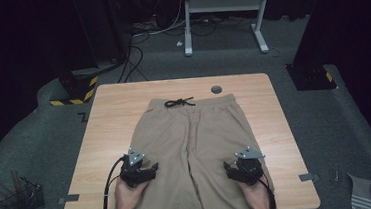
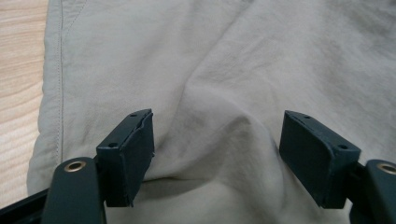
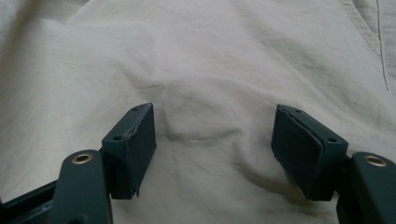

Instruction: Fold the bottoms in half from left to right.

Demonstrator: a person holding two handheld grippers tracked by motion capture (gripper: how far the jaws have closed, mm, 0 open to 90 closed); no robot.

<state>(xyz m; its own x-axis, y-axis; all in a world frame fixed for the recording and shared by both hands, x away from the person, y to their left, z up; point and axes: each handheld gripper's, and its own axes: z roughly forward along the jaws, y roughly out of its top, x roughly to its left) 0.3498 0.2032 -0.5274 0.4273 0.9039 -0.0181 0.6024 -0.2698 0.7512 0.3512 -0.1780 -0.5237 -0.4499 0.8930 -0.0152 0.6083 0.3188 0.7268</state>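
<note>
I am at the step just before taking hold of the beige shorts (image 1: 192,149), which lie flat in the middle of the wooden table (image 1: 109,120). My left gripper (image 1: 139,169) rests on the left leg of the shorts and my right gripper (image 1: 245,169) on the right leg, both near the hem end that is closest to me. In the left gripper view the jaws are spread wide with a soft ridge of cloth (image 2: 219,140) rising between them; in the right gripper view the jaws are spread the same way over a shallow wrinkle (image 3: 210,135). Nothing is pinched yet.

I think the next move asks me to press a little down and close each pair of jaws on its fold, so that the cloth really goes between the pads (thin fabric slips away easily).

The long axis of the shorts runs from me toward the far edge of the table. The waistband, with its black drawstring (image 1: 178,103), points away from me, and the two legs point toward me.
</note>
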